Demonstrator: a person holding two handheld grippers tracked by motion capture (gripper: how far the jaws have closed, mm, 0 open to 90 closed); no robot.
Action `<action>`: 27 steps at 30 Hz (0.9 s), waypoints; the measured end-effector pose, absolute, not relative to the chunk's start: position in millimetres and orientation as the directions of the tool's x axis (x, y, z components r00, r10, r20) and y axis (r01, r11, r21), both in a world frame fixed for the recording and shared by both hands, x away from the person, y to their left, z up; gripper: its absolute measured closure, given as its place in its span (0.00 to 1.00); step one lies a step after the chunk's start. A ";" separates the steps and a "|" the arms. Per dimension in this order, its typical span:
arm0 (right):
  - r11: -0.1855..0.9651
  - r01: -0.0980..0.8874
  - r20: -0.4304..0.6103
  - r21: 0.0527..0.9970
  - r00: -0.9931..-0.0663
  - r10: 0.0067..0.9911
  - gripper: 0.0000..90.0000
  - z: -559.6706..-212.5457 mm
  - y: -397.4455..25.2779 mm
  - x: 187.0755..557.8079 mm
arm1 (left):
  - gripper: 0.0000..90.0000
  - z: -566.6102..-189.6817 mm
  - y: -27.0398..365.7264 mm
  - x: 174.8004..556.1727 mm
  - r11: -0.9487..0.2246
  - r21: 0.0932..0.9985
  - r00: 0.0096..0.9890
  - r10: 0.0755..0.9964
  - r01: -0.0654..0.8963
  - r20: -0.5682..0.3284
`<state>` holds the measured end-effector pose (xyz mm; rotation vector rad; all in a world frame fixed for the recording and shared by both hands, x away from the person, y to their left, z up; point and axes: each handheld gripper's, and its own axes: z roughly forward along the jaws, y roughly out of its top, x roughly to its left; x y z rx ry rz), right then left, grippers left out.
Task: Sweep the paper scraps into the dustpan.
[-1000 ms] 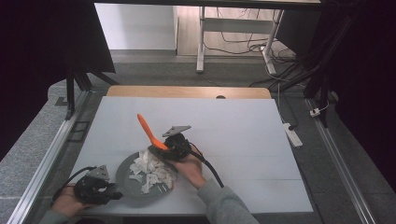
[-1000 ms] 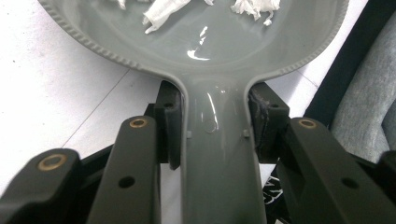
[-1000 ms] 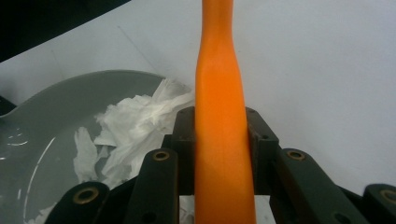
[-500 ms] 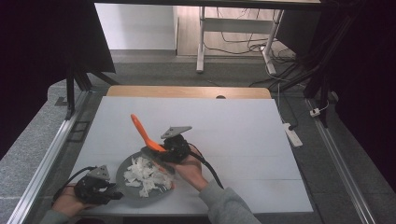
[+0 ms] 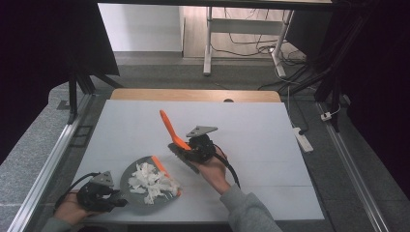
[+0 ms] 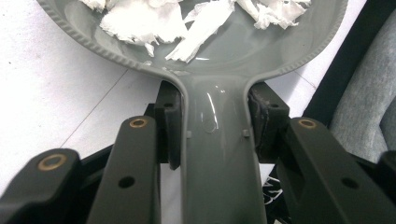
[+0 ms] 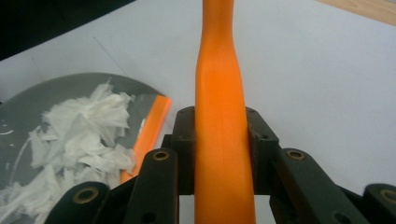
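Covering most of the table is a white sheet (image 5: 251,130), with a strip of bare wood (image 5: 193,94) showing along the far edge and a small dark hole near its middle. Near the front left of the sheet lies a grey dustpan (image 5: 138,200) with an orange lip (image 5: 164,171), and a heap of torn white paper scraps (image 5: 152,180) sits inside it. The left gripper (image 6: 212,123) is clenched on the dustpan's handle, its two black jaws pressed against either side of the grey stem, and the pan rests flat on the sheet with its bowl pointing away from the hand. The right gripper (image 7: 219,144) grasps the orange handle of a brush (image 5: 170,129) firmly between its jaws; the handle slants up and away toward the far left, and the gripper is raised just beyond the dustpan's orange lip, near the middle of the sheet. A grey sleeve (image 5: 246,212) comes in from the bottom edge. Beyond the table the floor is grey carpet (image 5: 159,72), metal rails (image 5: 53,159) run along both sides, a white power strip (image 5: 302,137) lies to the right of the sheet, and cables (image 5: 251,36) tangle around a white stand leg (image 5: 208,41) at the back. Dark curtains hang at both sides.
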<state>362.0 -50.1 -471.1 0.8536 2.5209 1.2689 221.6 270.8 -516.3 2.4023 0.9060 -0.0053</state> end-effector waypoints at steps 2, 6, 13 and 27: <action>0.469 0.418 0.080 0.778 -0.806 0.586 0.77 -473.7 -53.8 364.5 | 0.68 -516.3 271.1 221.4 -0.609 0.508 0.771 0.606 0.609 -0.197; 0.469 0.438 0.081 0.767 -0.791 0.606 0.77 -478.2 -59.4 367.9 | 0.68 -515.0 274.1 220.1 -0.615 0.503 0.773 0.604 0.607 -0.194; 0.493 0.446 0.073 0.747 -0.792 0.606 0.77 -482.1 -56.7 369.0 | 0.68 -514.1 273.0 219.3 -0.619 0.500 0.775 0.603 0.605 -0.191; 0.545 0.437 0.079 0.715 -0.825 0.559 0.78 -493.5 -17.8 346.0 | 0.68 -513.2 265.7 219.9 -0.629 0.494 0.779 0.599 0.601 -0.186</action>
